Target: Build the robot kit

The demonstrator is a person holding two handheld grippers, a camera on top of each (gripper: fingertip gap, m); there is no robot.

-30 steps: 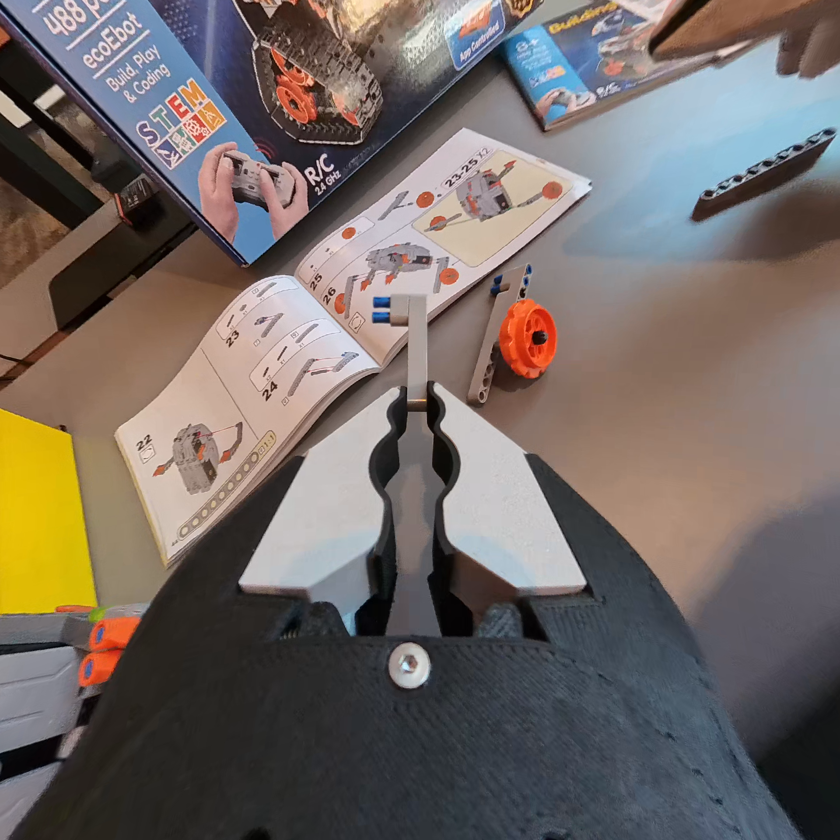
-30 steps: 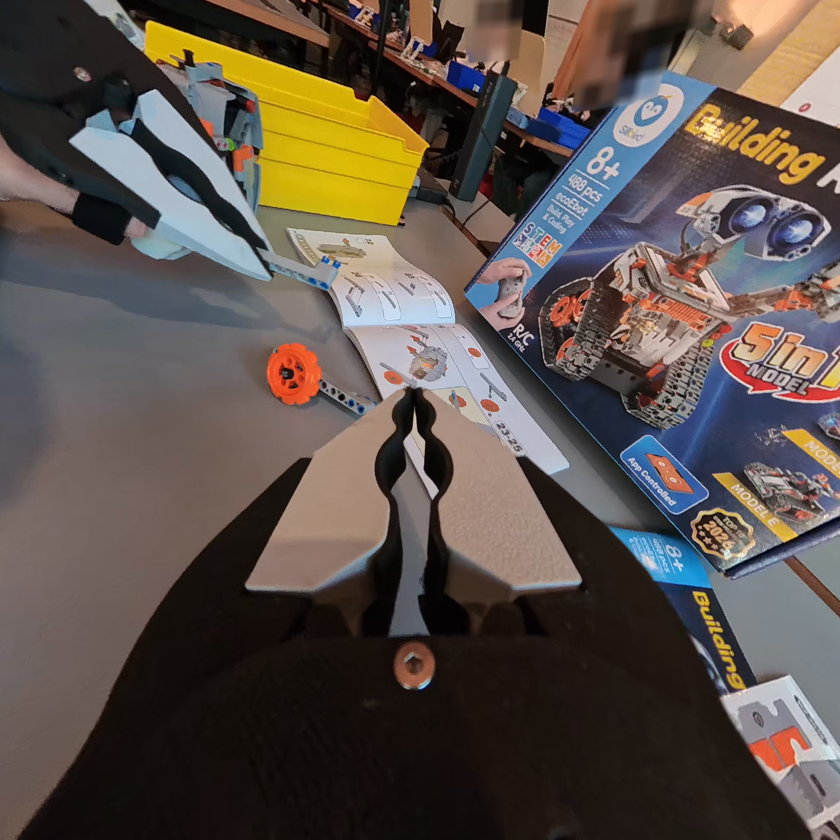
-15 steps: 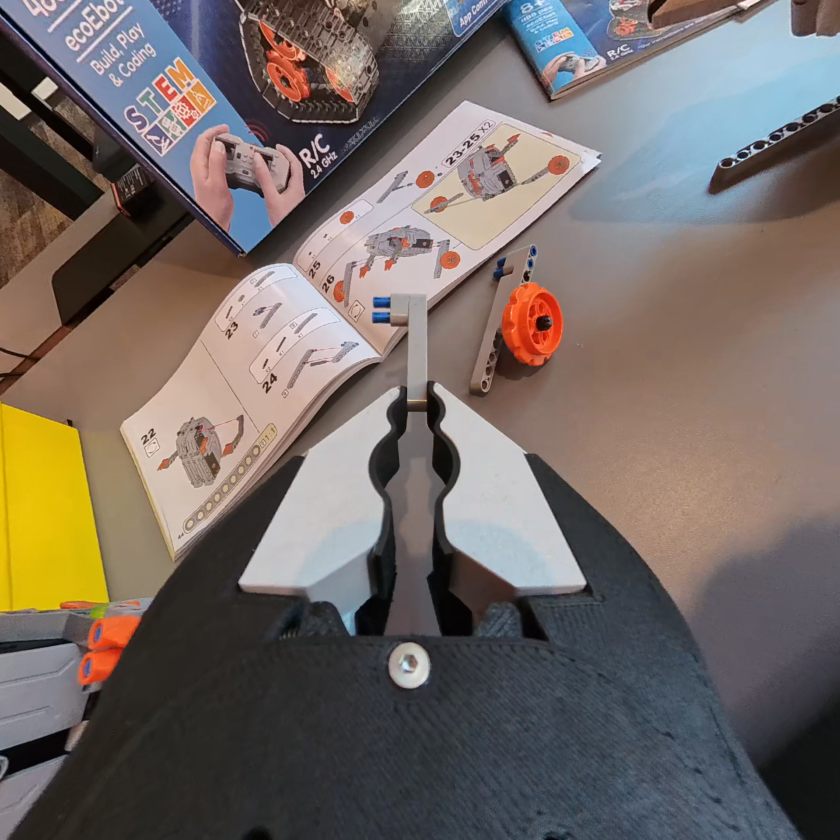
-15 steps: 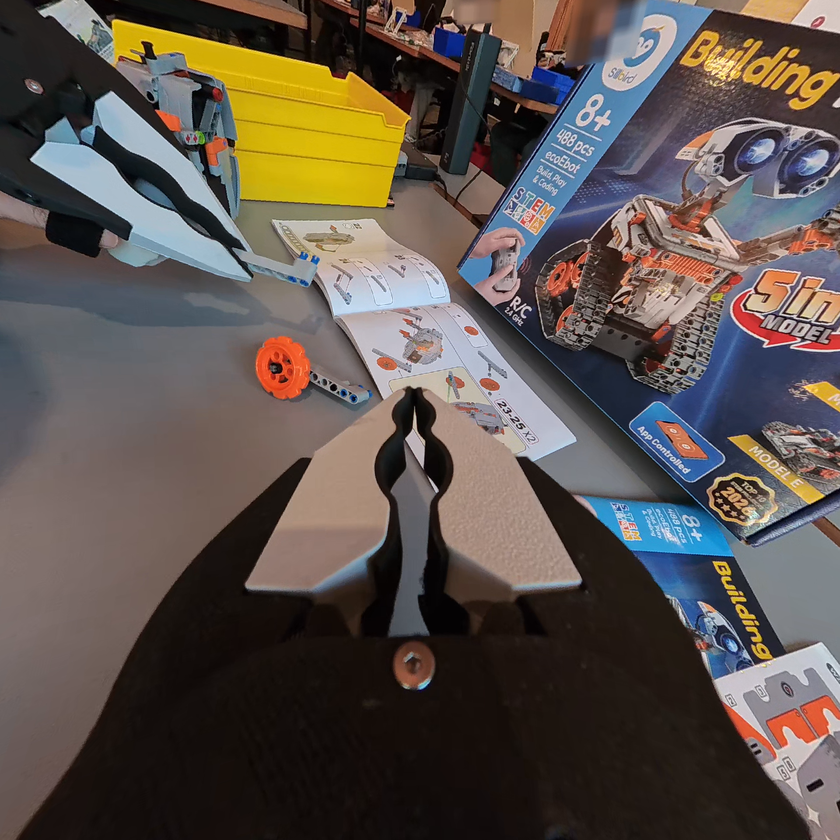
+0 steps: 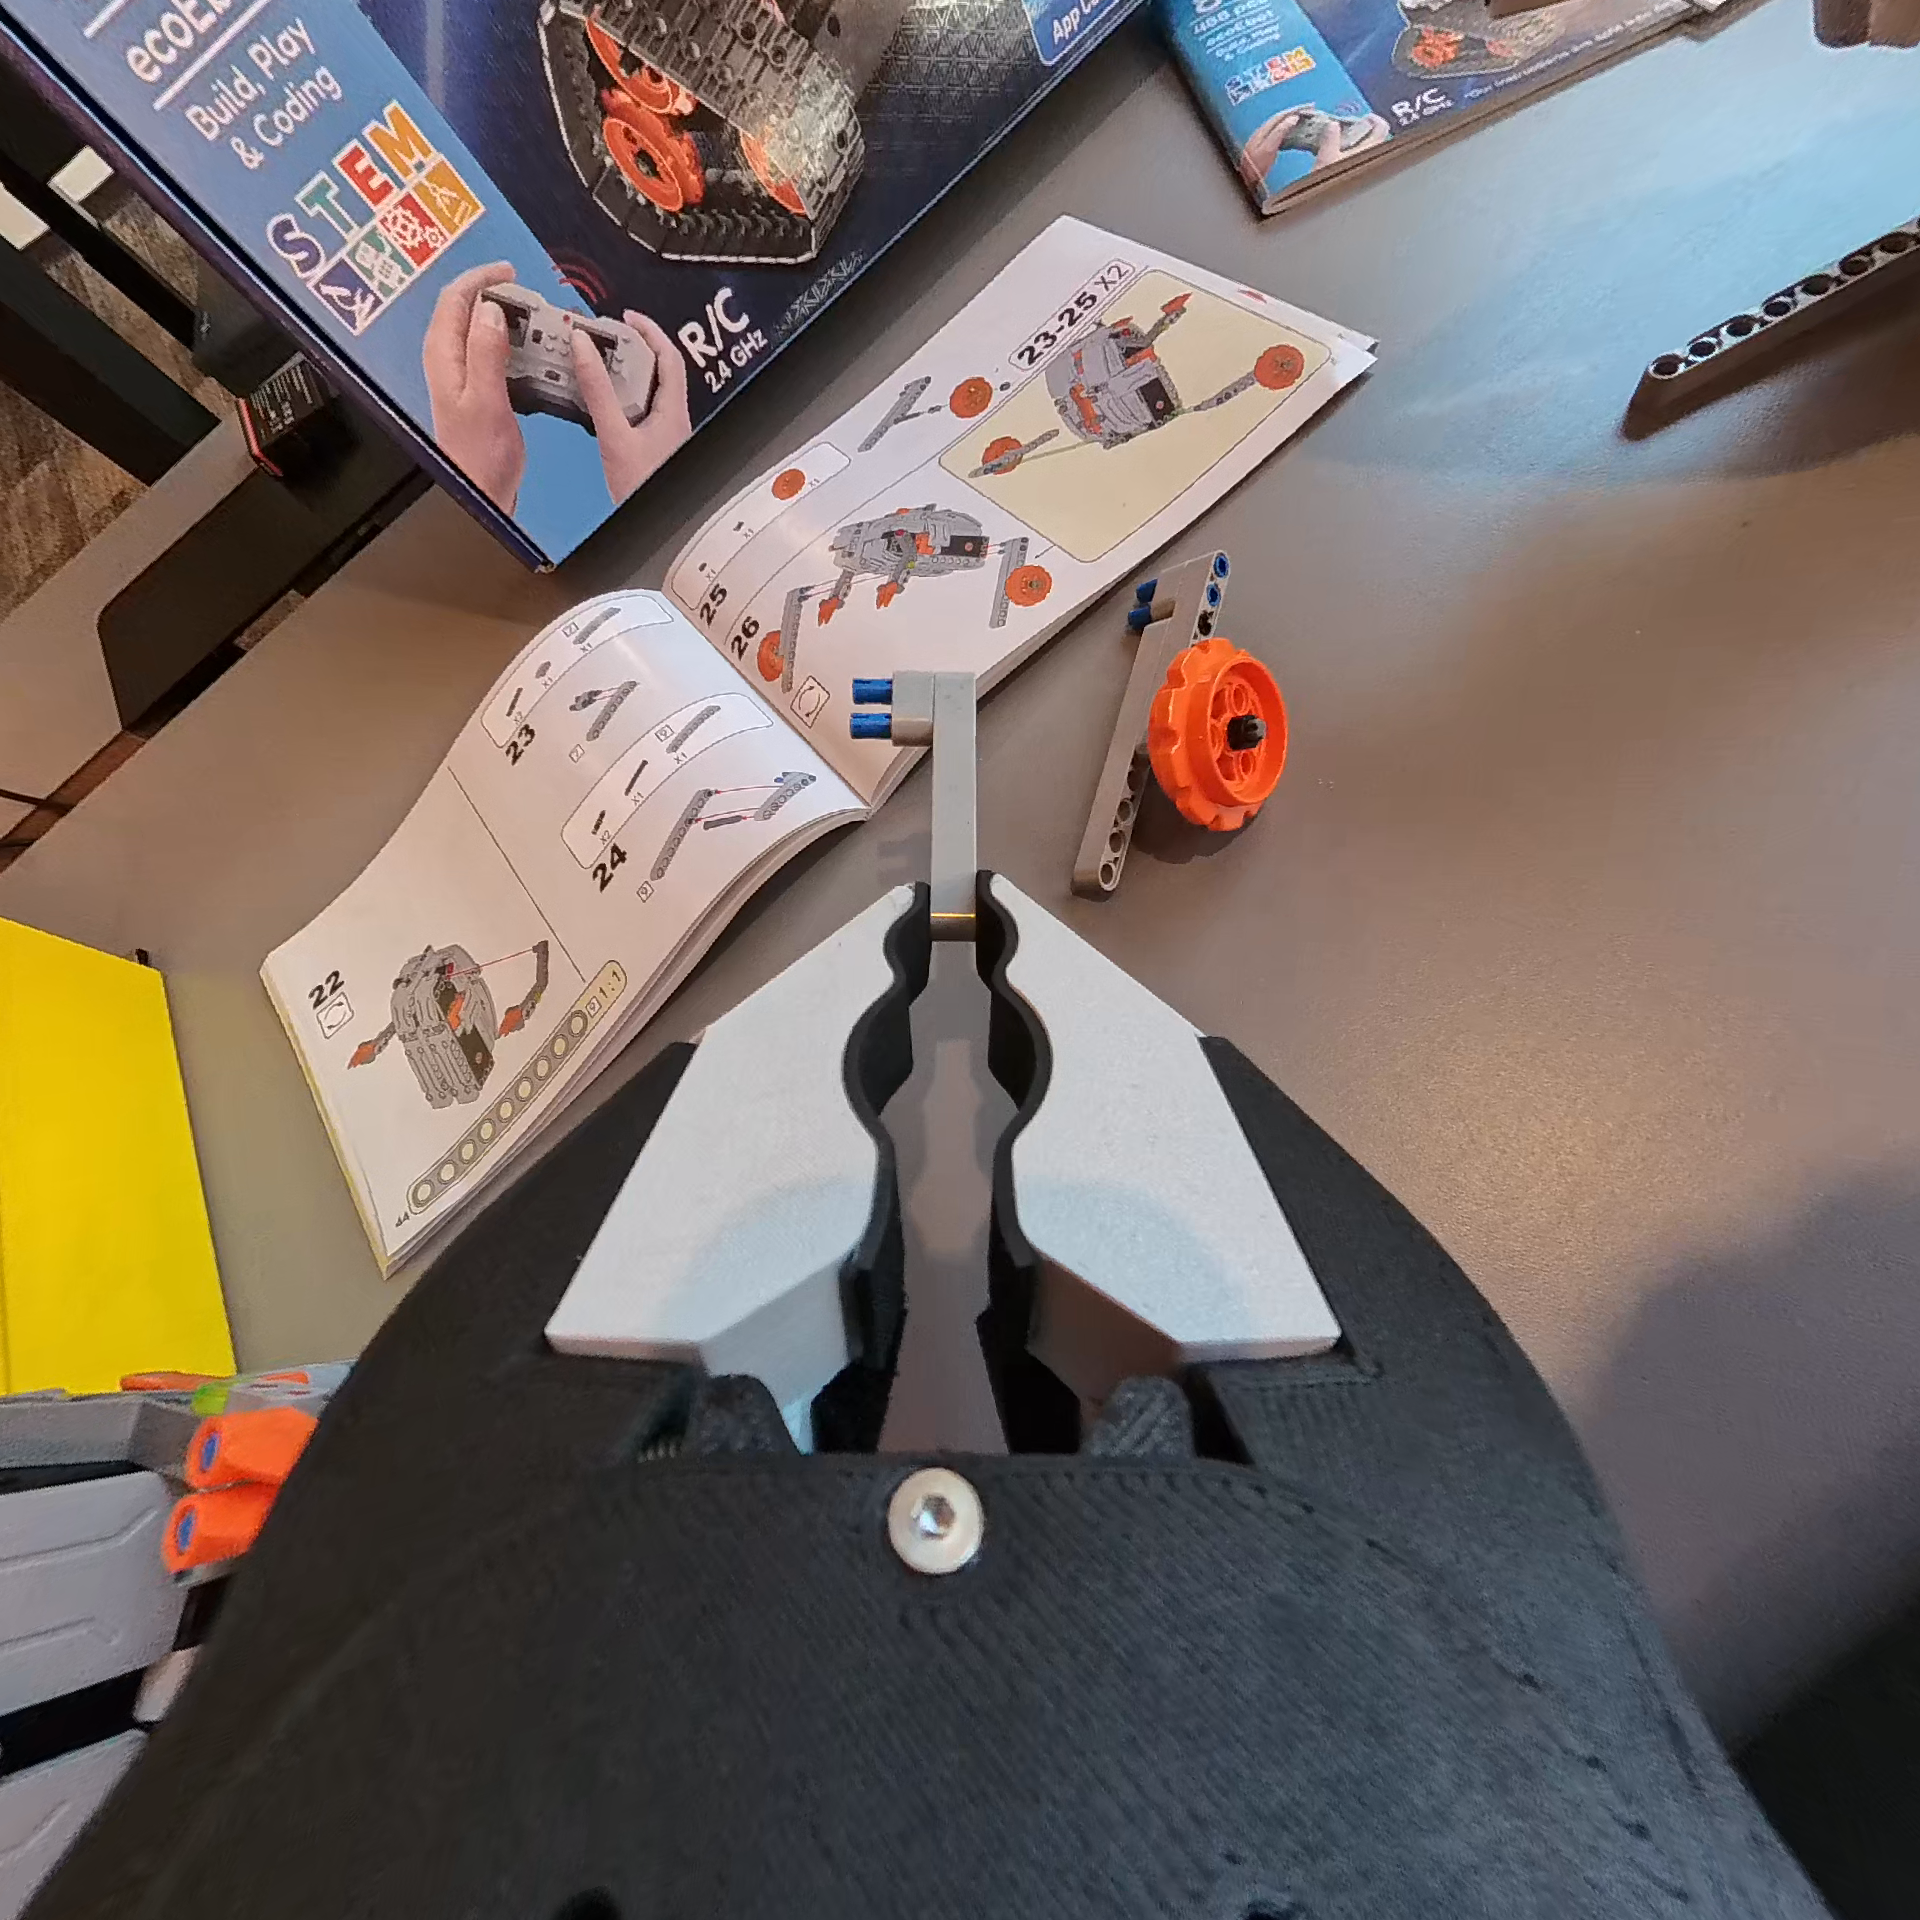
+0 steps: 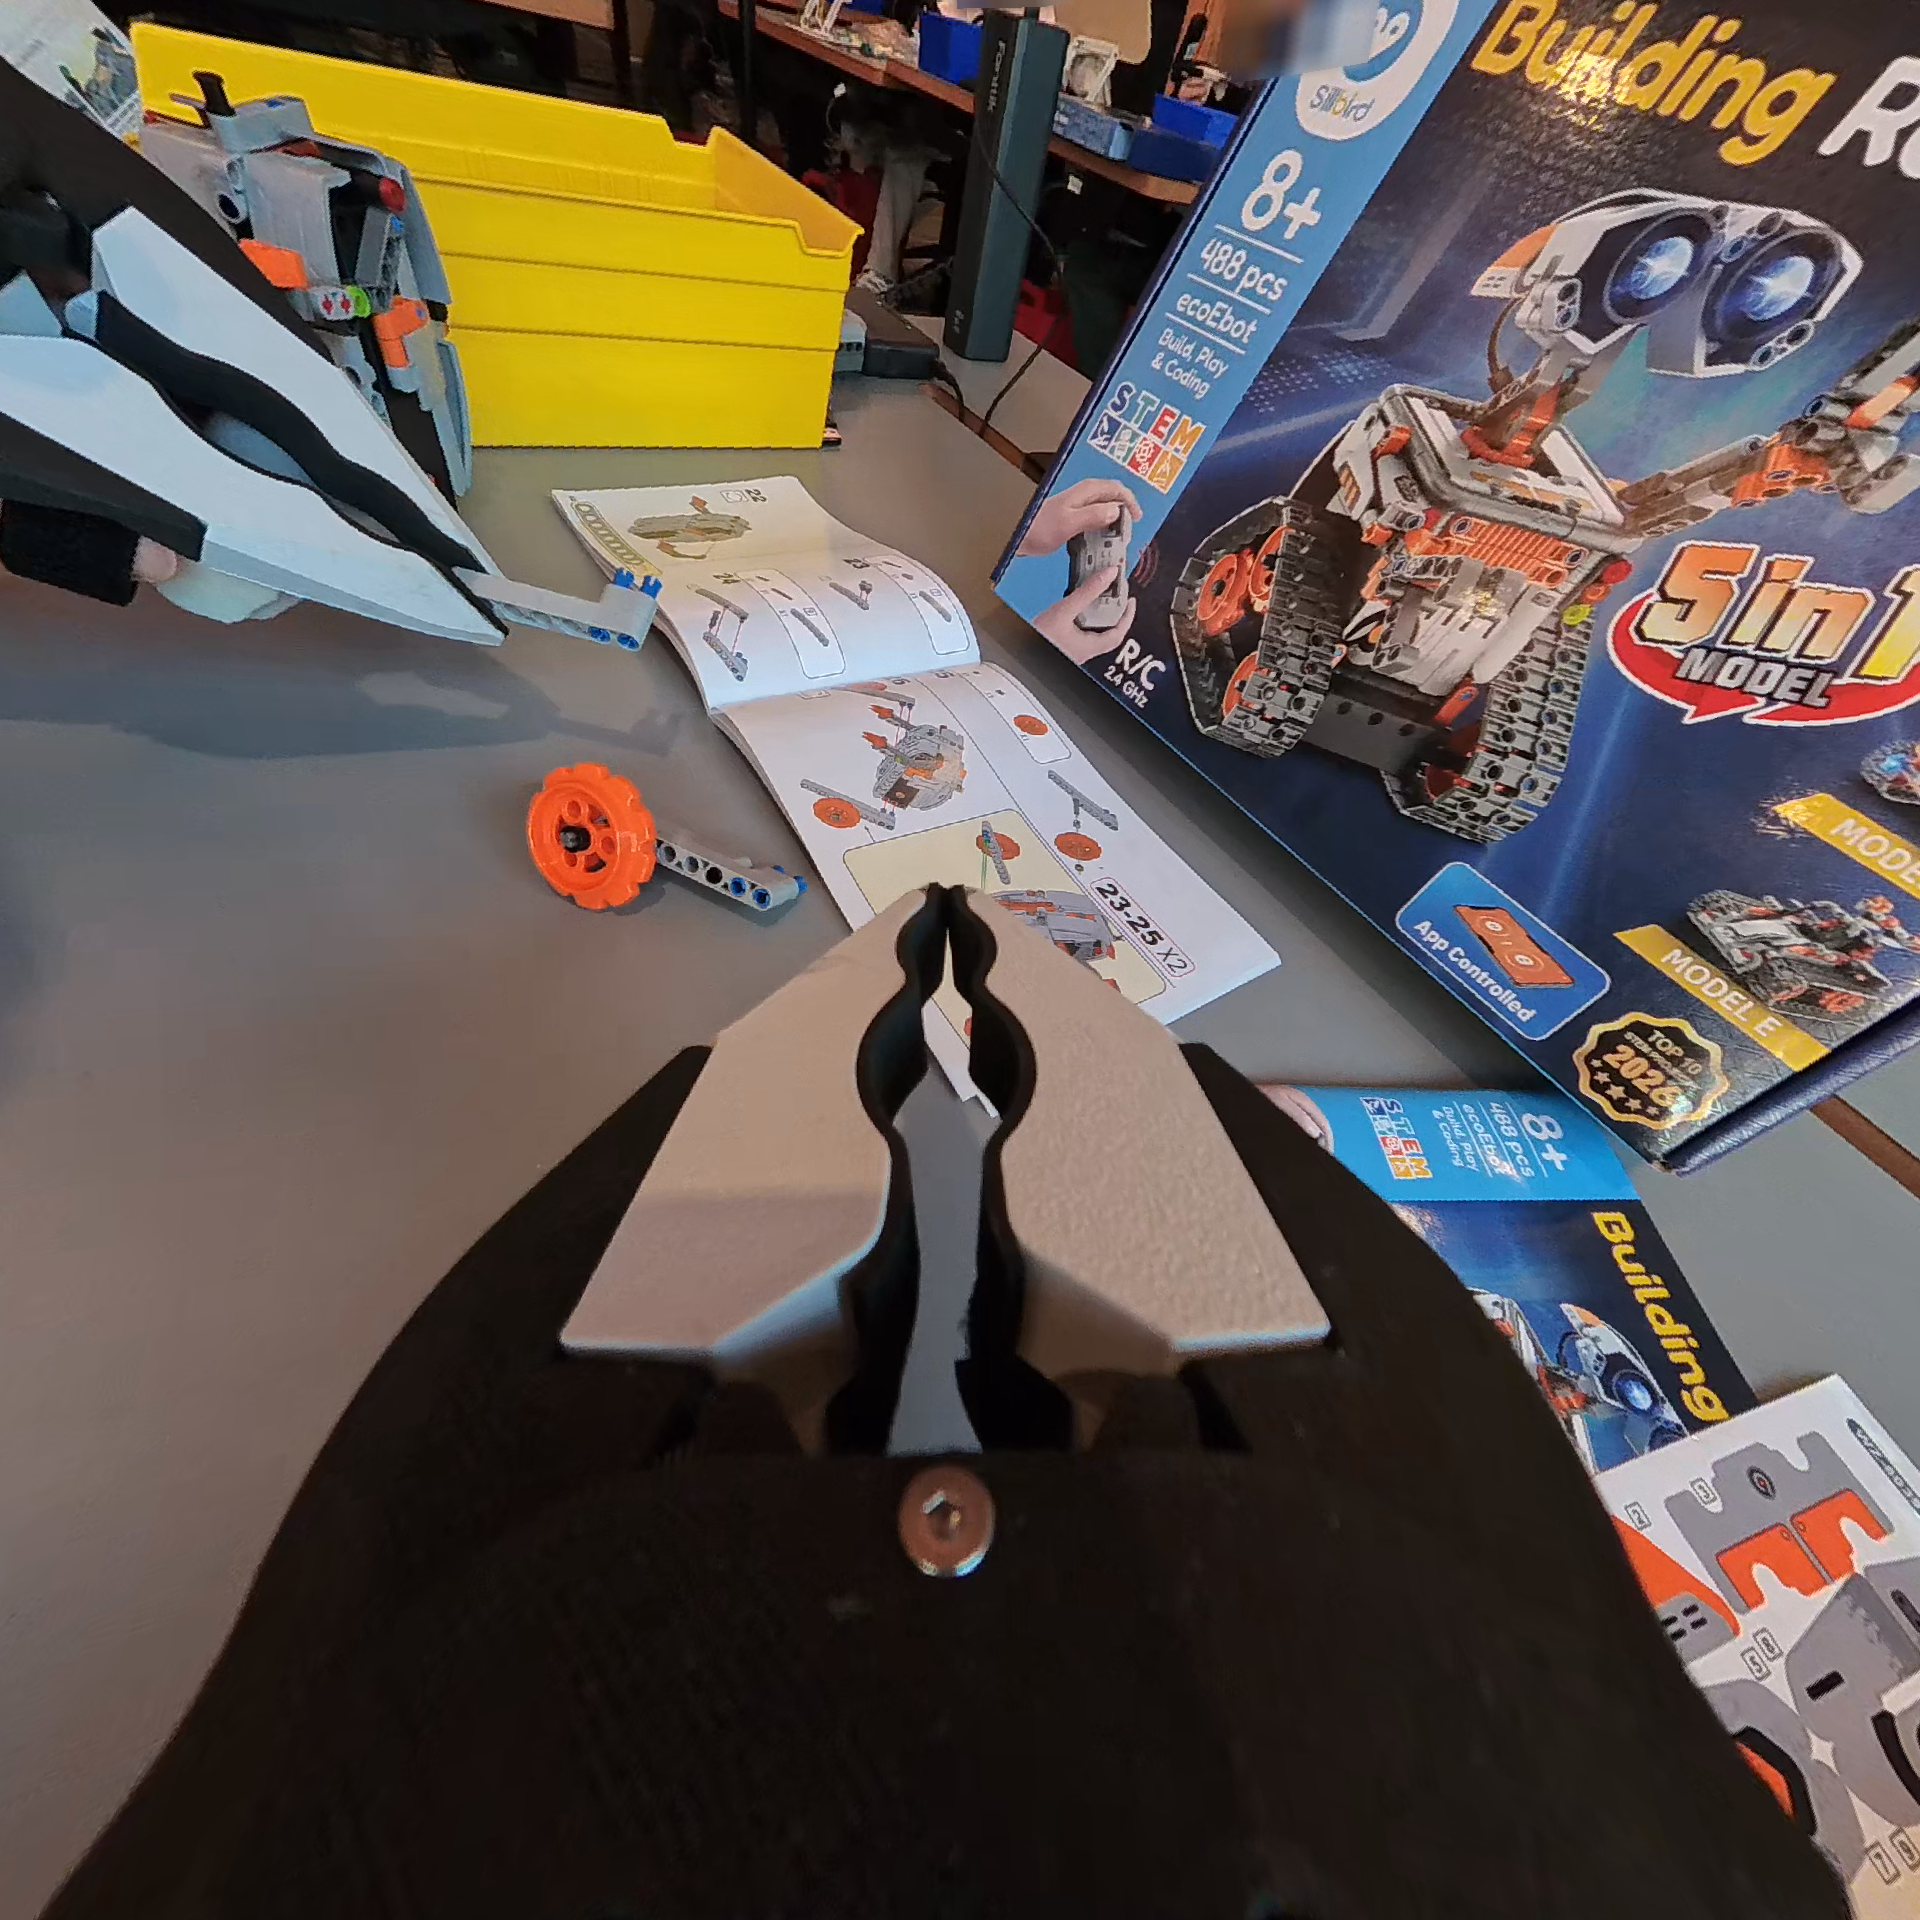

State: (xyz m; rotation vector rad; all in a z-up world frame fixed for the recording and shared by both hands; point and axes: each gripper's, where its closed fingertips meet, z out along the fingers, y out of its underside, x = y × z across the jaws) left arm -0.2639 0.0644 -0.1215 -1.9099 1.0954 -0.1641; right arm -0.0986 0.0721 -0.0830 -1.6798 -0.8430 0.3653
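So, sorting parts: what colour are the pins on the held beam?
Blue pins on the grey beam; left wrist view.

I am in a workshop or maker space; long benches (image 6: 1101,156) with blue bins stand behind my grey table (image 6: 260,1039); stacked yellow trays (image 6: 623,301), a kit box (image 6: 1507,520) and an open manual (image 5: 727,790) lie about.

light: even, indoor | shadows: soft on table (image 5: 1558,1039) | edges: fisheye-bent | focus: sharp

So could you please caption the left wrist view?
Left gripper clamps a grey beam above an open booklet and orange wheel.
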